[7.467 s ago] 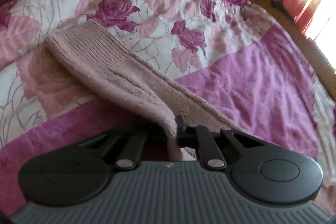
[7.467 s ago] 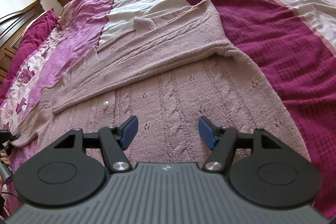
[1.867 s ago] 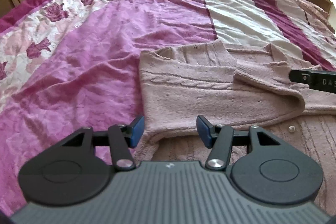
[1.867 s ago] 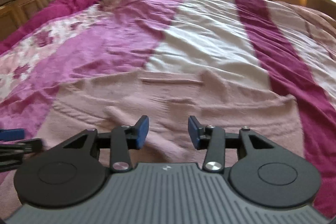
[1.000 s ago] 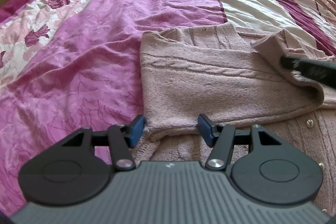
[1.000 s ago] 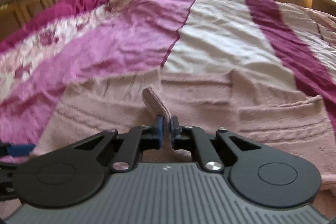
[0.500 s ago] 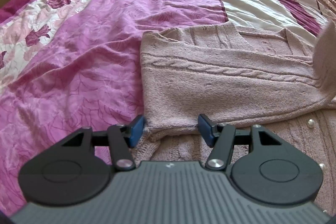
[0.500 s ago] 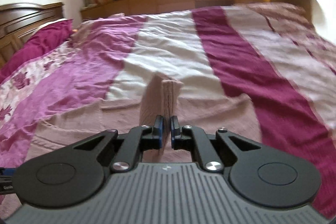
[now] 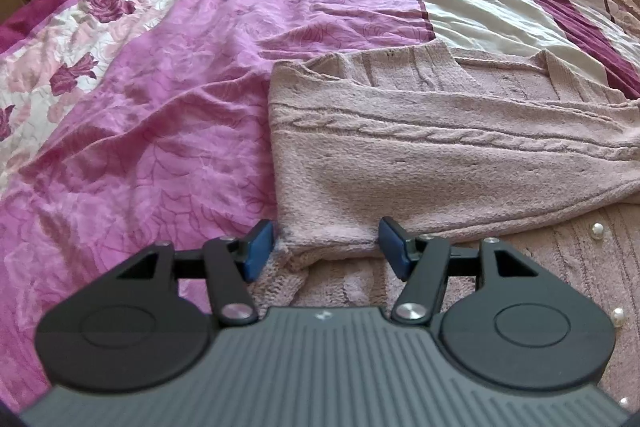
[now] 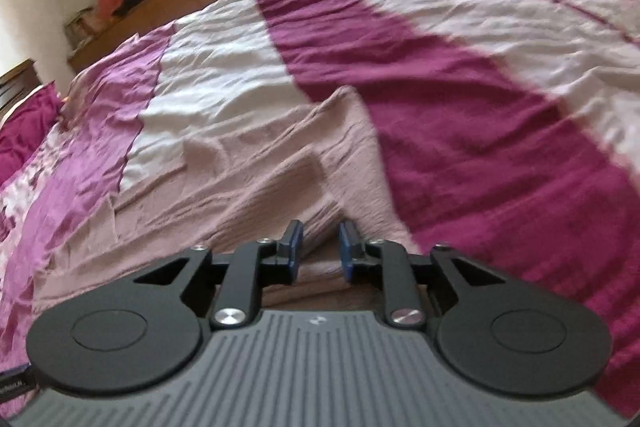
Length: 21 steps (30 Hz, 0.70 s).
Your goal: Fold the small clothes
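The dusty-pink cable-knit cardigan (image 9: 420, 163) lies flat on the striped magenta bedspread (image 9: 168, 115), sleeve running crosswise, folded corner between the wide-open left gripper (image 9: 326, 249); right gripper (image 10: 319, 251) narrowly parted, empty.

Bed (image 9: 192, 131) spread with a quilt (image 10: 460, 115) in lengthwise bands: rose-print white and pink toward the headboard side, then bright pink, cream, deep magenta, and pale pink at the far edge. Pink cable-knit cardigan (image 9: 420, 155) lies flat on the quilt across the pink, cream and magenta bands, one sleeve (image 9: 460, 135) folded across its body, pearl buttons (image 9: 598, 229) showing near the bed's near edge. Same cardigan (image 10: 248, 179) in the right wrist view, blurred, its folds rumpled toward the cream band.
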Each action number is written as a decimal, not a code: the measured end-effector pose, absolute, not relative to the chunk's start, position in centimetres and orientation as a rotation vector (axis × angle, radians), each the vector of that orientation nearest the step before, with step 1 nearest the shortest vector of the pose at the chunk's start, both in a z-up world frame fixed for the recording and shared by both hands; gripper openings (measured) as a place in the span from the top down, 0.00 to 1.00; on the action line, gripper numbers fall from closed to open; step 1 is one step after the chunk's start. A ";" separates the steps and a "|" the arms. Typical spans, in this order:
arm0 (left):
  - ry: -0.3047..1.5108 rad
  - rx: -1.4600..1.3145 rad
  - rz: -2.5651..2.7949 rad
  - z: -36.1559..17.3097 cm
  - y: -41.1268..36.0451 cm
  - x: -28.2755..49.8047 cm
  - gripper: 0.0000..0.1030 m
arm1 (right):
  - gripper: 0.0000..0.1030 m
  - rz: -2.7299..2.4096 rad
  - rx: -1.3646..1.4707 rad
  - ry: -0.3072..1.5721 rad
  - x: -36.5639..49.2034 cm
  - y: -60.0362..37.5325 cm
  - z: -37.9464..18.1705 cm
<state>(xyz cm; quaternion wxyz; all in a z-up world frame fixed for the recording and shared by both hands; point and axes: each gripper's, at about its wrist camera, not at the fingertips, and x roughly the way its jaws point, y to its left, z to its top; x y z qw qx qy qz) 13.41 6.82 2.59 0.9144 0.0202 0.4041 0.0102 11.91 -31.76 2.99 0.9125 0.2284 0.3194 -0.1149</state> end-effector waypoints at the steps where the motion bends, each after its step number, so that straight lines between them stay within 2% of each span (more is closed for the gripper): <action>1: 0.831 0.045 0.022 2.6 6.8 13.4 0.41 | 0.68 -0.246 0.465 0.640 11.6 -31.6 3.5; 4: 0.830 0.053 0.026 2.6 6.7 13.4 0.41 | 0.59 -0.220 0.437 0.588 11.2 -31.1 5.0; 9: 0.830 0.056 0.034 2.5 6.5 13.4 0.41 | 0.52 -0.049 0.412 0.607 14.2 -29.5 5.5; 17: 0.831 0.048 0.027 2.5 6.7 13.4 0.41 | 0.51 -0.042 0.177 0.655 17.5 -25.3 3.4; 21: 0.830 0.038 0.021 2.3 7.0 13.4 0.41 | 0.51 -0.157 0.221 0.648 16.2 -28.2 2.0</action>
